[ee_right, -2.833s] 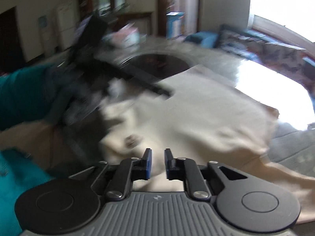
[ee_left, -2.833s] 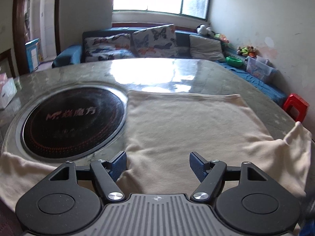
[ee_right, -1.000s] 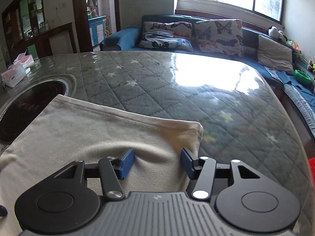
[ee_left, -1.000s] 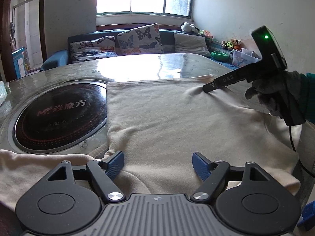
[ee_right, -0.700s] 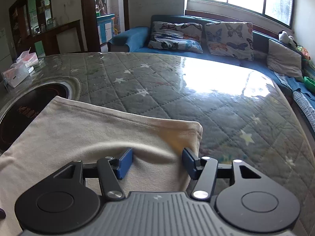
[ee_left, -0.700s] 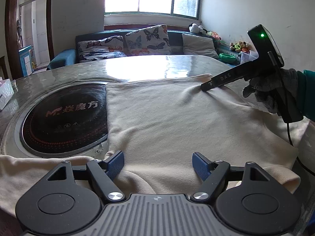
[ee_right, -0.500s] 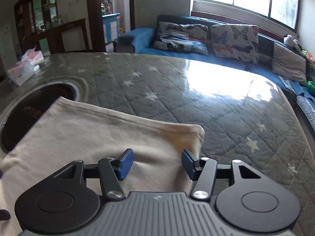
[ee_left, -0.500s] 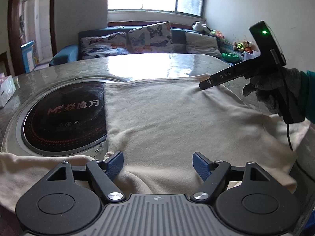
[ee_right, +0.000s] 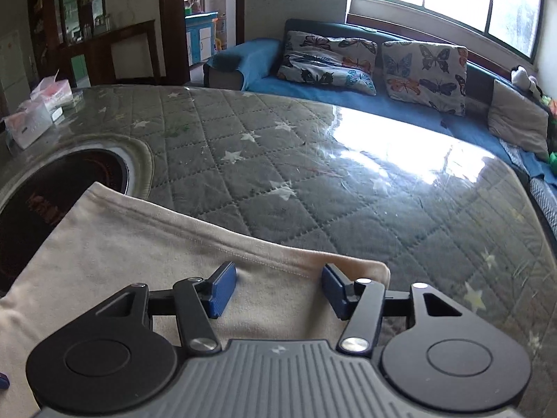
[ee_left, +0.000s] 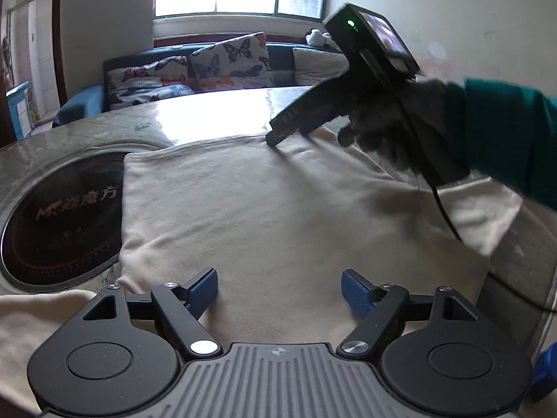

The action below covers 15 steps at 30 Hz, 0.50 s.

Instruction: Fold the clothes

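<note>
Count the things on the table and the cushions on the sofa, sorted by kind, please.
Cream garment: 1
Round black cooktop set in the table: 1
Tissue packs: about 2
Butterfly cushions: 2
Grey cushion: 1
Total: about 7

Quilted grey table (ee_right: 313,188): cream garment (ee_left: 278,209), tissue boxes (ee_right: 38,111).
</note>
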Available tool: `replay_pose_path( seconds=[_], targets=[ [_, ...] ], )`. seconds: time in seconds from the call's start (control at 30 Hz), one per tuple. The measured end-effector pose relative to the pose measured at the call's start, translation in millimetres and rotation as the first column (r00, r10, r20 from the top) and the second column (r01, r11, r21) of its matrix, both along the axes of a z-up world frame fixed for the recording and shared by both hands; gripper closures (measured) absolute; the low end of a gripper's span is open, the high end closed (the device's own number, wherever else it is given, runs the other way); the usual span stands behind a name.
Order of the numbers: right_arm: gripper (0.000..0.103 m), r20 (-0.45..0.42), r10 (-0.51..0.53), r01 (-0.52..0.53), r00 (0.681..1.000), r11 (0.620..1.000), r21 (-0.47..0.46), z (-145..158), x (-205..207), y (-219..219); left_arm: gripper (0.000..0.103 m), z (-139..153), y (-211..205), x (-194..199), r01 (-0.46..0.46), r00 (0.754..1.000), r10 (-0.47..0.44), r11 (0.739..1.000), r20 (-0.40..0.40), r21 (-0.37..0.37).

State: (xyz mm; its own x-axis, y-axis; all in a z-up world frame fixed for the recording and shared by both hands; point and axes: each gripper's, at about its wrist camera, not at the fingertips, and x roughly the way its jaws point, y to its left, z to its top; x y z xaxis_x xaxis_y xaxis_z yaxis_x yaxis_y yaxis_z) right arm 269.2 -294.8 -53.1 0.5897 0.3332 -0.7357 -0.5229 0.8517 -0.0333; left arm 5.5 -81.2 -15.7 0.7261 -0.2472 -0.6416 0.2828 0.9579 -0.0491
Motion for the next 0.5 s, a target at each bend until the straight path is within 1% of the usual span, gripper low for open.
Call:
replay_pose_path(
  seconds=[0.07, 0.17, 0.33, 0.5],
  targets=[
    [0.047, -0.001, 0.017, -0.017, 1.000, 1.000, -0.013, 3.7, -6.6, -0.5, 0.020, -0.3, 1.7, -2.4, -0.001, 1.000, 0.001, 1.000, 0.004, 0.002],
    [0.046, 0.008, 0.064, -0.064, 0.998, 0.998, -0.024, 10.1, -28.9, -3.4, 0.018, -0.6, 9.7, -3.7, -0.020, 1.000, 0.020, 1.000, 0.005, -0.009],
    [0.045, 0.004, 0.179, -0.178, 0.984, 0.983, -0.046, 18.6, -96.1, -10.2, 0.017, -0.8, 18.0, -9.9, -0.035, 0.999, 0.035, 0.999, 0.013, 0.008],
    [0.043, -0.005, 0.233, -0.233, 0.972, 0.972, -0.034, 16.9, -158.1, -20.6, 0.017, -1.0, 20.2, -13.6, -0.039, 0.999, 0.039, 0.999, 0.019, 0.024]
  ],
)
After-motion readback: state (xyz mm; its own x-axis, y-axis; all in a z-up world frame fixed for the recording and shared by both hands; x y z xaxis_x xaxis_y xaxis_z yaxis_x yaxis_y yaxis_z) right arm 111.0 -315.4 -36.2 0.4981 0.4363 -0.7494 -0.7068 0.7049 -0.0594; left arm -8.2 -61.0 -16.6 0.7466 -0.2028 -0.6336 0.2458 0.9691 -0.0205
